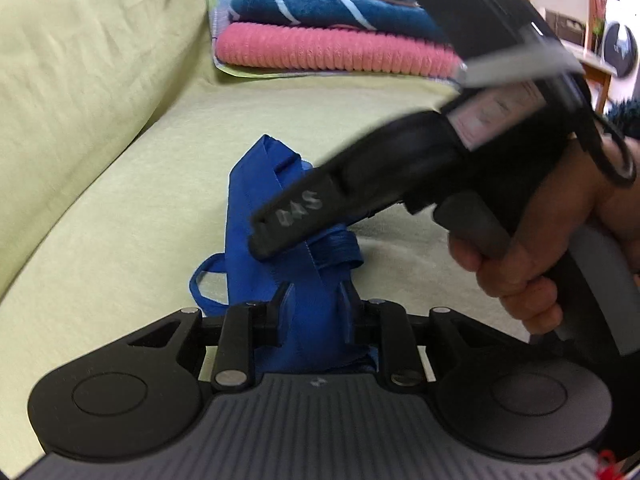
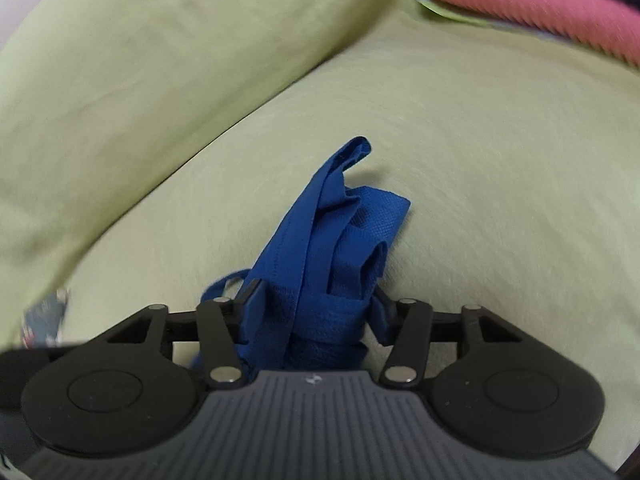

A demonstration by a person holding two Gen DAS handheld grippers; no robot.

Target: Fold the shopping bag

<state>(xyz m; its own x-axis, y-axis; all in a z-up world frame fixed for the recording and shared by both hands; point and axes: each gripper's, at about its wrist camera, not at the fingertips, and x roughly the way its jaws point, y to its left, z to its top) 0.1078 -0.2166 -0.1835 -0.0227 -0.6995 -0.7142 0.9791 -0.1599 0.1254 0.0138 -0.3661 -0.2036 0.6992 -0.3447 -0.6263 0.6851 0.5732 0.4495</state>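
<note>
Left gripper [image 1: 316, 312] pinching blue bag [image 1: 256, 200], right hand [image 1: 532, 264] seemingly alongside

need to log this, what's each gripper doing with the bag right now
left gripper: shut on the blue shopping bag.
right gripper: bag bundle between its fingers; cannot tell whether it is gripped.

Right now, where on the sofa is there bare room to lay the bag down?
Bare seat cushion lies left of the blue bag, up to the back cushion, and beyond the bag toward the folded towels. It is crowded at the bag, where both hand-held grippers, left and right, meet.
</note>
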